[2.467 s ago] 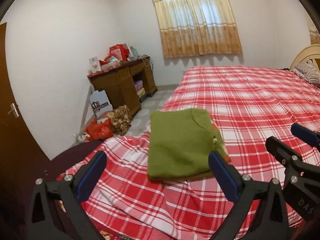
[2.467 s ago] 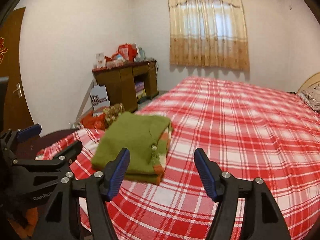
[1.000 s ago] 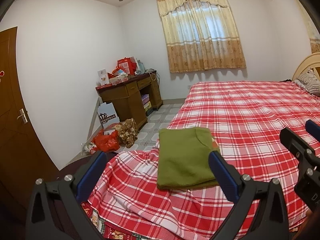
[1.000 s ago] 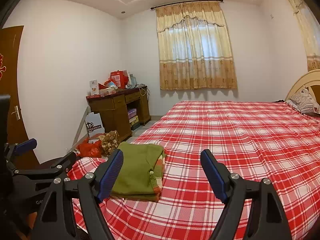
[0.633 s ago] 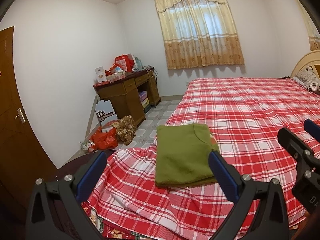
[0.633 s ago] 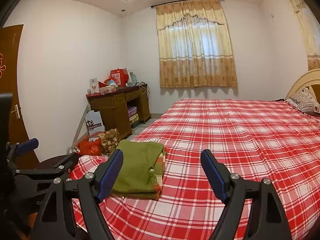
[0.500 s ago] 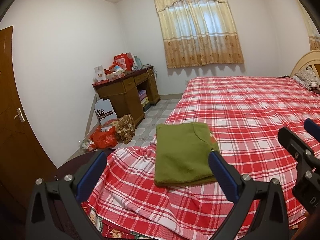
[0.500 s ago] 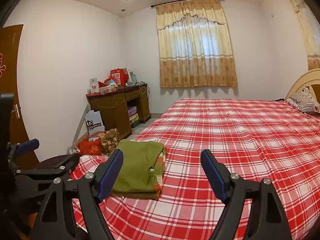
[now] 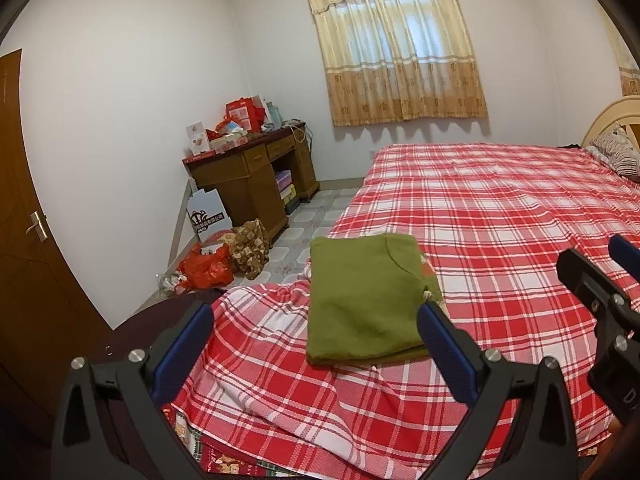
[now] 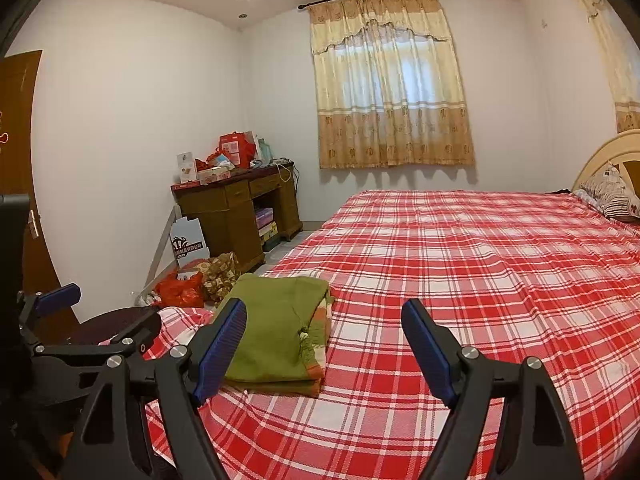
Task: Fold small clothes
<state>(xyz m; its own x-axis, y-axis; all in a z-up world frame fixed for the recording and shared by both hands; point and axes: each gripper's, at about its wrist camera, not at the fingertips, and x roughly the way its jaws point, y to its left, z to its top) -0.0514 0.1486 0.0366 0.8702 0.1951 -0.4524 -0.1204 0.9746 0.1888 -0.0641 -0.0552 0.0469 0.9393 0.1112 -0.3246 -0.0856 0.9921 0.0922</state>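
Folded green sweater [image 9: 366,300] lies on plaid bed [image 9: 500,216], left gripper [image 9: 316,340] and right gripper [image 10: 324,344] both wide open, empty

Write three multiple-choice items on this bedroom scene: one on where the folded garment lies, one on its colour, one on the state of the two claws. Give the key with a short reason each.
1. Where does the folded garment lie?
A. near the bed's foot corner
B. on the wooden desk
C. on the floor

2. What colour is its outer face?
A. blue
B. olive green
C. white

3. How do the left claw and right claw stand?
A. both shut on the garment
B. one open, one shut
C. both open, holding nothing

Key: 1 A, it rests on the plaid bedspread by the near corner; 2 B, its top is green; 3 C, each claw's blue pads stand wide apart, empty.
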